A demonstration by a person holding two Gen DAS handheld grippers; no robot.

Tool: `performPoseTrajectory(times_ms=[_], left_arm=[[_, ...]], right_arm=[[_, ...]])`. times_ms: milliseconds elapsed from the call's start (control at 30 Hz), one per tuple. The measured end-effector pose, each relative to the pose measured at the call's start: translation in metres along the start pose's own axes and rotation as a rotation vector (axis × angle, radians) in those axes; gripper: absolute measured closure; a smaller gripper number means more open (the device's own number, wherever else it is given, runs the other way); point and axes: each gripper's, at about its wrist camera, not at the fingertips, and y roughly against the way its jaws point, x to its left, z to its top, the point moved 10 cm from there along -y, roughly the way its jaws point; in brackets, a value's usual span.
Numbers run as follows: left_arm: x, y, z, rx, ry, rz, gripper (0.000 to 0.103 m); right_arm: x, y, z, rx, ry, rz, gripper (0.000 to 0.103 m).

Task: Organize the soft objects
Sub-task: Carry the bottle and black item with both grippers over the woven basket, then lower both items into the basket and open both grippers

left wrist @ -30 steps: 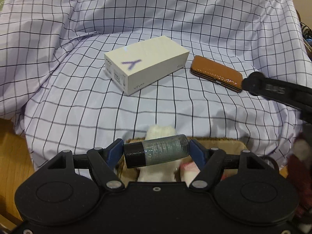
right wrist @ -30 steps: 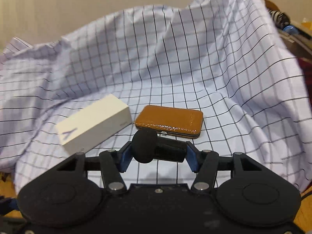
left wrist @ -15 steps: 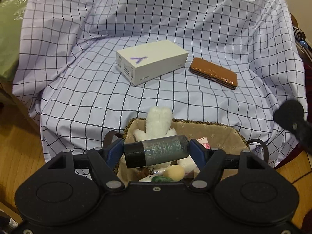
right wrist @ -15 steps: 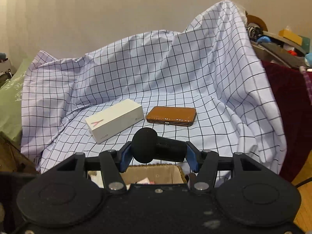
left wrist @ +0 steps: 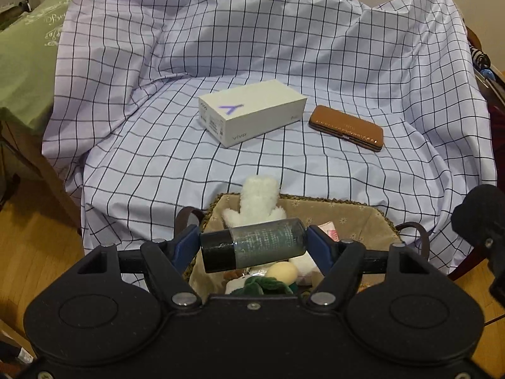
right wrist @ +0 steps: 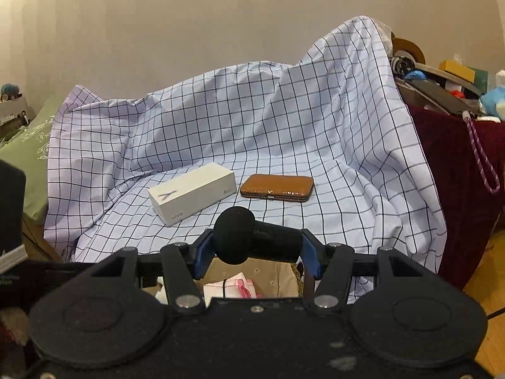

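Observation:
My left gripper (left wrist: 254,246) is shut on a grey bottle with a black cap (left wrist: 252,243), held crosswise above a lined wicker basket (left wrist: 353,214). A white plush toy (left wrist: 257,200), a cream ball (left wrist: 282,272), a green soft piece (left wrist: 263,285) and a pink packet (left wrist: 328,230) lie in the basket. My right gripper (right wrist: 256,246) is shut on a black microphone with a foam head (right wrist: 249,239), over the same basket (right wrist: 271,271). A white phone box (left wrist: 251,110) (right wrist: 192,191) and a brown leather case (left wrist: 347,128) (right wrist: 277,187) rest on the checked sheet (left wrist: 157,145).
The checked sheet (right wrist: 284,132) drapes a seat and rises at the back. A green cushion (left wrist: 28,63) lies to the left. A dark red cloth with clutter (right wrist: 454,145) stands to the right. Wooden floor (left wrist: 34,252) shows around the basket.
Both grippers have pulled back from the sheet with their objects still held. The basket and its soft contents have come into view below them. The box and case look smaller and farther.

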Motion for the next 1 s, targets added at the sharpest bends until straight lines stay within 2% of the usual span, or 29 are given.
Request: performPoseTrajectory(times_ms=[233,300,400,700,1000], left_arm=[[0.003,-0.005,-0.006,0.011,0.021,0.004,0.034],[0.004,-0.005,-0.006,0.011,0.025,0.005,0.025],[0.007,-0.002,-0.004,-0.004,0.035,0.011,0.019],[0.019,-0.001,-0.011,0.008,0.078,0.040,0.017],[0.015,0.002,-0.023,0.040,0.023,0.024,0.017]], right_arm=[[-0.004,-0.010,-0.009,0.056,-0.015,-0.011,0.047],[-0.003,-0.011,-0.010,0.066,-0.015,-0.016,0.047],[-0.002,-0.013,-0.012,0.079,-0.009,-0.015,0.047],[0.001,-0.018,-0.016,0.104,0.000,-0.007,0.047],[0.002,-0.023,-0.020,0.130,0.007,0.003,0.046]])
